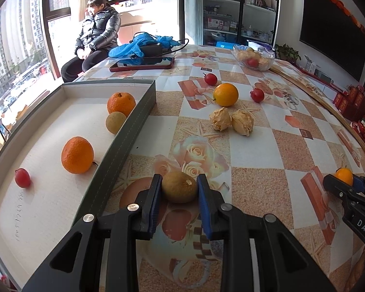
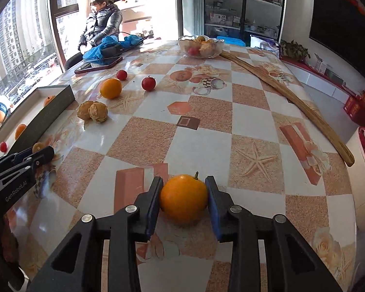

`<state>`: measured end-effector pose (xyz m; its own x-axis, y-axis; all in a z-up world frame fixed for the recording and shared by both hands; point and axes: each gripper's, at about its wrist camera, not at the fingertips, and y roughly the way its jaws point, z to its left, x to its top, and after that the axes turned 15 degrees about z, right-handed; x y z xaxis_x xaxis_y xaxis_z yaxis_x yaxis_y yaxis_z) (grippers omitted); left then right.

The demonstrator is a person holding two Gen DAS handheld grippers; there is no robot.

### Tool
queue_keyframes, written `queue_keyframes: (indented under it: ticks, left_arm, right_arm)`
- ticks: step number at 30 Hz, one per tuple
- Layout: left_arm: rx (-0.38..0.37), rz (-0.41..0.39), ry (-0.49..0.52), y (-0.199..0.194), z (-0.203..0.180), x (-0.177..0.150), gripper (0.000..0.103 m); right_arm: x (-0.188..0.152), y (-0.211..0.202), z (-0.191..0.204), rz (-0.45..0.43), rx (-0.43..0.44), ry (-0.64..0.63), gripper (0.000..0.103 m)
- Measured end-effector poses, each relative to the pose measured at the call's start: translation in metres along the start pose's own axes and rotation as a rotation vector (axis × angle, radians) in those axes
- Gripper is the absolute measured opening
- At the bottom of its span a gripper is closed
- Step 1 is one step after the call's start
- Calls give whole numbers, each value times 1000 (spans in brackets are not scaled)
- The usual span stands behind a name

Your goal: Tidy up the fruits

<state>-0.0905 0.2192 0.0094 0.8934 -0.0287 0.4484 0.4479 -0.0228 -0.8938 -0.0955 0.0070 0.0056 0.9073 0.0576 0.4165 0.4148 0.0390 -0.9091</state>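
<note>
1. A shallow grey tray [image 1: 143,112] with a pale lining sat on the left part of the table [image 1: 267,150]. It held two mandarins, one toward the far end [image 1: 121,104] and one nearer [image 1: 77,155], a tan longan [image 1: 115,122] touching the far mandarin, and a small red fruit [image 1: 22,177] toward the near end.
2. A glass bowl [image 2: 201,46] stood at the far side of the table with a red fruit and several pale, husked fruits inside.
3. Loose on the tablecloth lay an orange [image 1: 225,94], two red fruits, one beyond it [image 1: 210,79] and one to its right [image 1: 257,95], and two dried husked fruits [image 1: 232,121] touching each other.
4. The left gripper [image 1: 179,187] was closed on a brown longan [image 1: 179,186], both blue pads against its sides, just right of the tray's near wall.
5. The right gripper [image 2: 184,198] was clamped on a small orange fruit [image 2: 184,198] with a short stem, its pads pressed against both sides, low over the table and well to the right of the tray.
6. A phone [image 1: 142,64] and blue gloves [image 1: 138,46] lay at the far left edge, and a long wooden stick [image 2: 289,97] ran along the right side.
</note>
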Motion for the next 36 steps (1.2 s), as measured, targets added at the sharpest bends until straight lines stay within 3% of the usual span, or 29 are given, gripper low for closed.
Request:
queue_keyframes:
  ticks: [36]
  left_arm:
    - [12, -4, 8, 0, -3, -3, 31]
  right_arm:
    - [-1, 0, 0, -1, -8, 5, 37]
